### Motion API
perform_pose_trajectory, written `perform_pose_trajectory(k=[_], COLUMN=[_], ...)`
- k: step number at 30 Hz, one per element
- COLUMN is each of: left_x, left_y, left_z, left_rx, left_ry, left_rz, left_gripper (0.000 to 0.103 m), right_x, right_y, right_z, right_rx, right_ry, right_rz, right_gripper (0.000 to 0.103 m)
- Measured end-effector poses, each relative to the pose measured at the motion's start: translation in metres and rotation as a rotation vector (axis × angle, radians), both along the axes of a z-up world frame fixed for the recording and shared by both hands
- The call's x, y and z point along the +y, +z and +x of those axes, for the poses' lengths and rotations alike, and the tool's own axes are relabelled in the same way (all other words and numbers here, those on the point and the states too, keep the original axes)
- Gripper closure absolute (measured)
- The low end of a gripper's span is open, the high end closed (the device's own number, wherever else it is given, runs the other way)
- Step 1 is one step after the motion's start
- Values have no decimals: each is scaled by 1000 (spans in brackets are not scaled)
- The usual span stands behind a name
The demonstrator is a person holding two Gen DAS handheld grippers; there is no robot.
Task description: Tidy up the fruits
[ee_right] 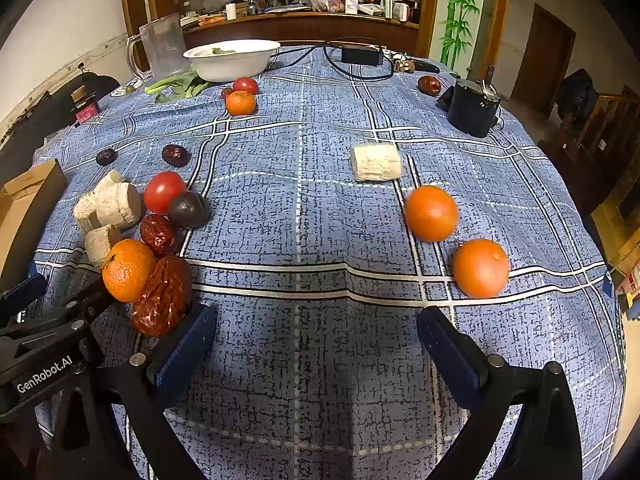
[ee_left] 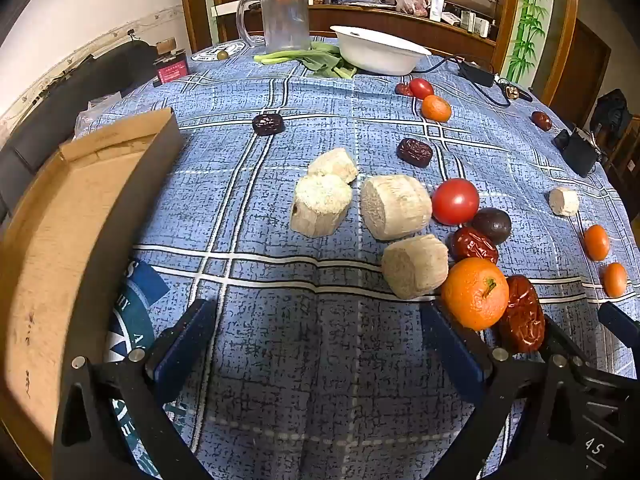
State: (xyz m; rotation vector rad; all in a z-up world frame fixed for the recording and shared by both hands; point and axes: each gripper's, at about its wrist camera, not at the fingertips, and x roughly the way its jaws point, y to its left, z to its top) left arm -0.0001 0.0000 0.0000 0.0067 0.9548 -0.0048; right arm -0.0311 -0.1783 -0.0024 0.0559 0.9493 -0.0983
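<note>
Fruit lies scattered on a blue plaid tablecloth [ee_left: 280, 128]. In the left wrist view my left gripper [ee_left: 320, 340] stands open over bare cloth. Just past its right finger sit a mandarin [ee_left: 475, 293] and a big red date [ee_left: 522, 314]. Beyond them lie several pale cut chunks [ee_left: 396, 206], a red tomato [ee_left: 455, 201] and a dark plum [ee_left: 492, 225]. A cardboard tray [ee_left: 60, 240] lies to the left. My right gripper [ee_right: 318, 344] is open too, with nothing between its fingers. Ahead of it lie two mandarins [ee_right: 431, 213] [ee_right: 481, 268] and a pale chunk [ee_right: 376, 162].
At the far side stand a white bowl [ee_left: 380, 53], a clear plastic jug [ee_left: 285, 18] and green leaves [ee_left: 320, 62]. A black power adapter with cable [ee_right: 360, 56] and a dark container [ee_right: 474, 110] sit at the back right. Further dates and a tomato–mandarin pair [ee_left: 430, 98] lie mid-table.
</note>
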Motion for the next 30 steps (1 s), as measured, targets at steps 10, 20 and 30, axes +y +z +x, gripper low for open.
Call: perform_pose_trajectory(k=[10, 20, 30], left_x=[0, 3, 8], left_y=[0, 0, 1], left_z=[0, 1, 14], left_rx=[1, 2, 86], left_ry=[0, 10, -57], left_rz=[-2, -4, -3], left_gripper=[0, 0, 0], right_x=[0, 0, 0], right_y=[0, 0, 0], right_z=[0, 0, 1], right_rx=[-2, -2, 9], right_ry=[0, 0, 5], right_rz=[-3, -3, 3], right_gripper=[1, 1, 1])
